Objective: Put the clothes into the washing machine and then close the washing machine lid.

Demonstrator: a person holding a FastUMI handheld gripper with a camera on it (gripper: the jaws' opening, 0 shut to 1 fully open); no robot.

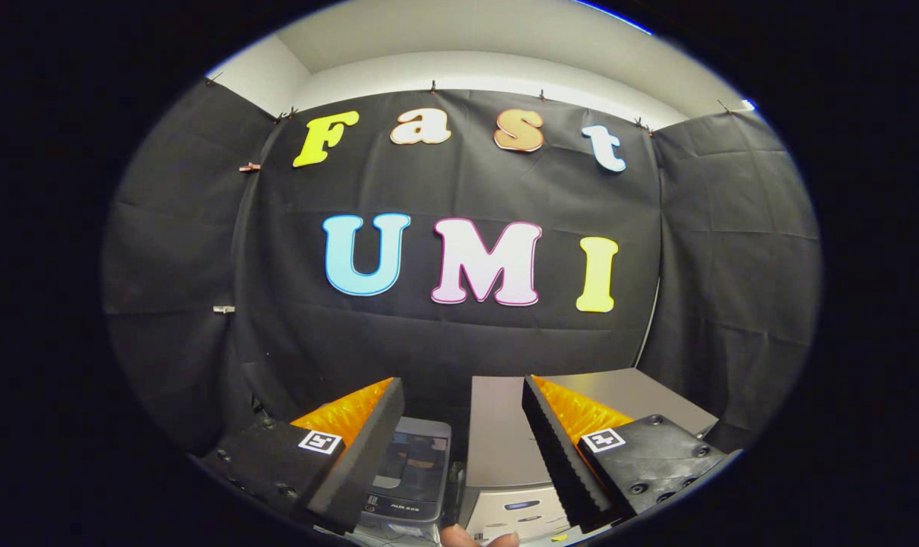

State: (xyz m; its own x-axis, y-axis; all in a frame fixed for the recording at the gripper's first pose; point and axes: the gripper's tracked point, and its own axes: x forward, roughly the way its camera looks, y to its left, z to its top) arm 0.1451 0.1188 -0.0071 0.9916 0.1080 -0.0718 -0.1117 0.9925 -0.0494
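My gripper [461,384] is open, with a wide gap between its fingers and nothing held in it. It is raised and faces the booth's back wall. Low down, just past the left finger [368,448], I see a small washing machine [411,463]. Its top is a grey-framed dark see-through lid, with a control strip along the near edge. The left finger hides part of it, and I cannot tell whether the lid is fully down.
A grey box-shaped appliance [501,437] stands right beside the washing machine, between and under the fingers, and reaches behind the right finger. A person's fingertips [470,538] show just below it. Black cloth walls close the booth at the back and on both sides.
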